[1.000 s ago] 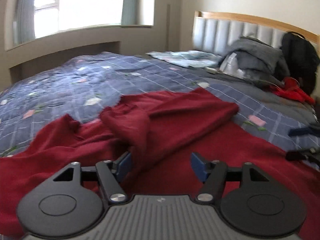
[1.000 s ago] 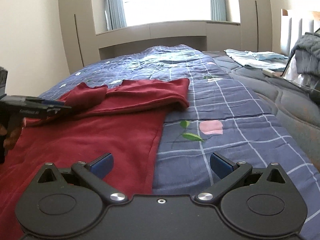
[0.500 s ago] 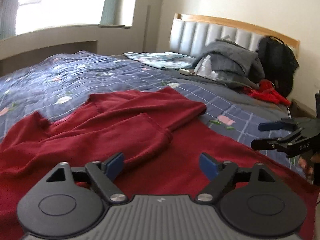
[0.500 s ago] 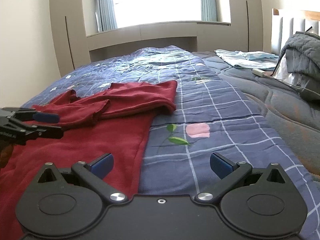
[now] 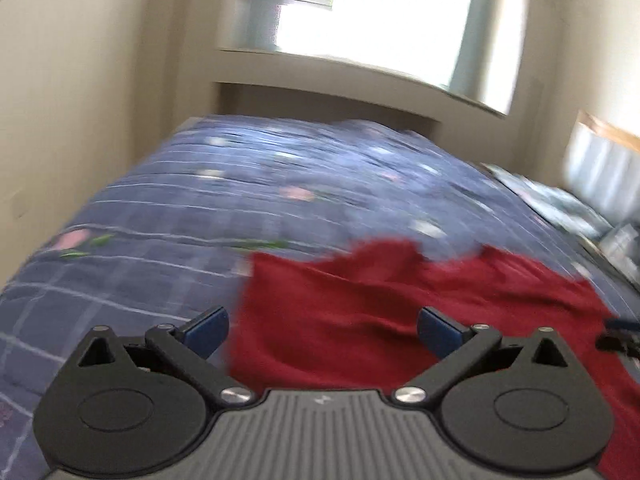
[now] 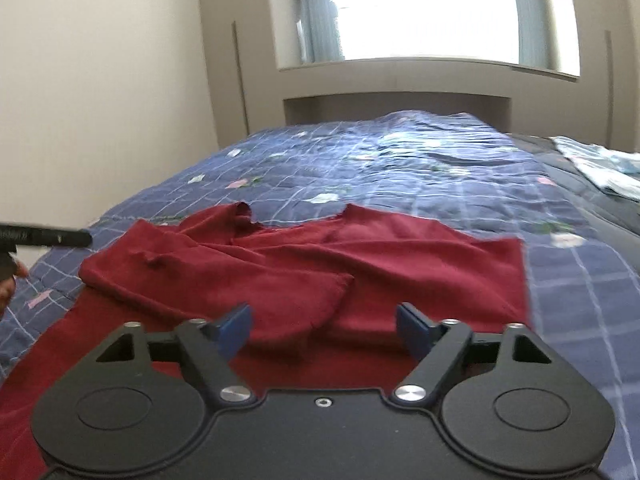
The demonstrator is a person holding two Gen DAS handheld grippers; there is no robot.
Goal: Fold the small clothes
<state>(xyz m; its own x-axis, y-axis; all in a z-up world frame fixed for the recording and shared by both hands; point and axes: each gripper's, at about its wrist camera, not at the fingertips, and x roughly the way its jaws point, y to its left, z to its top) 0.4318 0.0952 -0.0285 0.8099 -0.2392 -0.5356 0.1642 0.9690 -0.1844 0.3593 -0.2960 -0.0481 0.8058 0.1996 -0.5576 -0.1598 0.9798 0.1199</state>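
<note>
A dark red garment (image 6: 320, 264) lies spread on the bed with both sleeves folded across its body. My right gripper (image 6: 325, 328) hovers over the near part of it. Its jaws are closing with red cloth below them, and the blue pads (image 6: 236, 326) press on nothing. In the blurred left wrist view, my left gripper (image 5: 322, 330) is above the left edge of the red garment (image 5: 400, 300). Its jaws are opening wide and hold nothing. The left gripper (image 6: 44, 237) also shows at the left edge of the right wrist view, a hand (image 6: 8, 284) under it.
The bed carries a blue checked quilt (image 6: 420, 160) with flower prints. A beige wall (image 6: 100, 100) runs along its left side, with a bright window (image 6: 432, 8) behind. A pale blue cloth (image 6: 600, 168) lies at the far right, near the padded headboard (image 5: 600, 160).
Both views have swung to the left. My left gripper's jaws have spread wider, and it now sits over the garment's left edge. My right gripper has moved over the garment and its jaws have narrowed.
</note>
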